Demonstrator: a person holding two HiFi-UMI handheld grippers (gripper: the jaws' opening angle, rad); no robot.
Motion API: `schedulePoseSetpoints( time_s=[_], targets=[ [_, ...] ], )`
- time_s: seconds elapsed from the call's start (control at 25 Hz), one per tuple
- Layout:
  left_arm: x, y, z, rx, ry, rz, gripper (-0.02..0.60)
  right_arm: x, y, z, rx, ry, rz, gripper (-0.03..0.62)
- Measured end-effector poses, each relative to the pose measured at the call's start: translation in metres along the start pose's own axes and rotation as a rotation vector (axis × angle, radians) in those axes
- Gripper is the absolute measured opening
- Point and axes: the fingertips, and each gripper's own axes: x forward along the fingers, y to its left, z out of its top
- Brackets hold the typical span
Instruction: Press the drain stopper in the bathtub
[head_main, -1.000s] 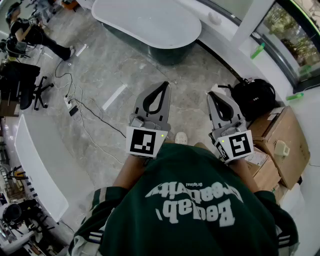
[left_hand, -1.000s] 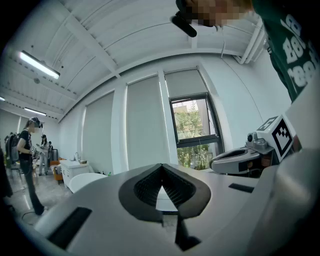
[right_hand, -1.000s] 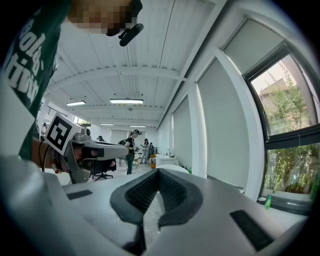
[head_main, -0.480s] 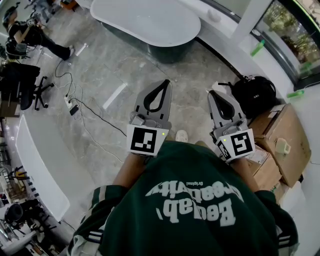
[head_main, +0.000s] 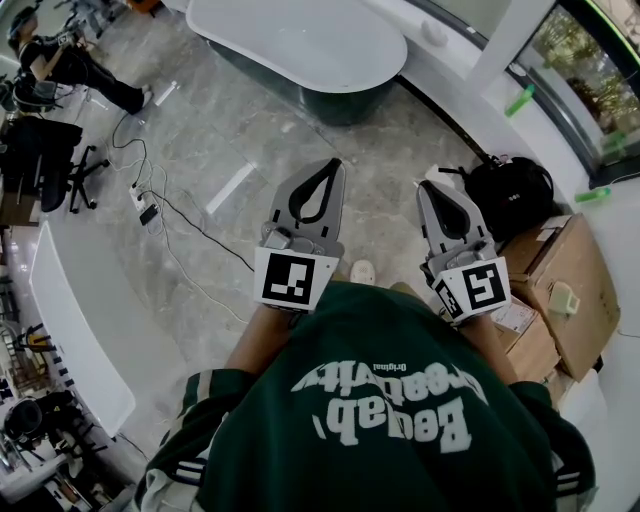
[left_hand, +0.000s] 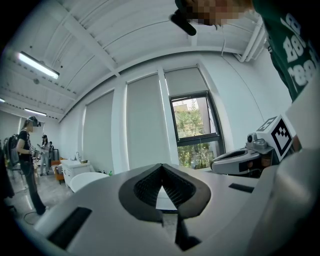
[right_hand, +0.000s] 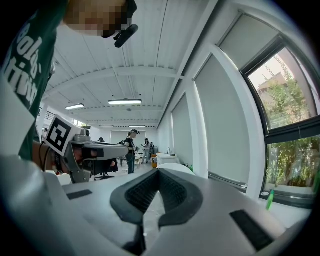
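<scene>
Two claws, both empty, were held out side by side in front of a person in a green sweatshirt (head_main: 370, 420) who stood on the grey marble floor (head_main: 250, 130). The left claw (head_main: 331, 166) and the right claw (head_main: 431, 187) each had their jaws pressed together at the tips, pinching nothing and touching nothing.

The white bathtub (head_main: 300, 45) lay well apart from them at the far side of the room. Its drain stopper could not be seen from any angle.

The step in hand looked to be the approach, with the pressing not yet begun. Done well, it would mean walking up to the tub on open floor, between the loose cables (head_main: 160, 215) on the left and the black backpack (head_main: 515, 195) and cardboard boxes (head_main: 560, 290) on the right. The person would then lean over the rim and find the stopper on the tub's bottom. One claw, jaws kept together as a blunt tip, would best come straight down on the stopper's centre, pushing squarely so it did not skid off the edge.
</scene>
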Motion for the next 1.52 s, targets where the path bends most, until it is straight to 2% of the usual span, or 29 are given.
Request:
schedulePoseSetpoints(
  time_s=[0.52,0.88,1.2,1.36,1.52],
  targets=[
    [0.002,0.009,-0.002,0.008,0.005,0.024,0.009,0.011,-0.005,-0.008,0.02,0.01,0.021,0.014],
    [0.028,0.042,-0.006,0.001,-0.002,0.047,0.009,0.053,-0.018,-0.009,0.001,0.024,0.041,0.015],
    [0.083,0.092,-0.011,-0.008,-0.015,0.043,0.009,0.108,-0.049,-0.016,-0.003,0.045,0.014,0.014],
    [0.124,0.126,-0.018,0.052,-0.025,0.035,0.009,0.15,-0.071,-0.028,-0.007,0.065,-0.01,0.014],
    [0.179,0.168,-0.017,0.121,-0.048,0.003,0.009,0.216,-0.085,-0.032,-0.021,0.083,-0.009,0.014]
  ],
)
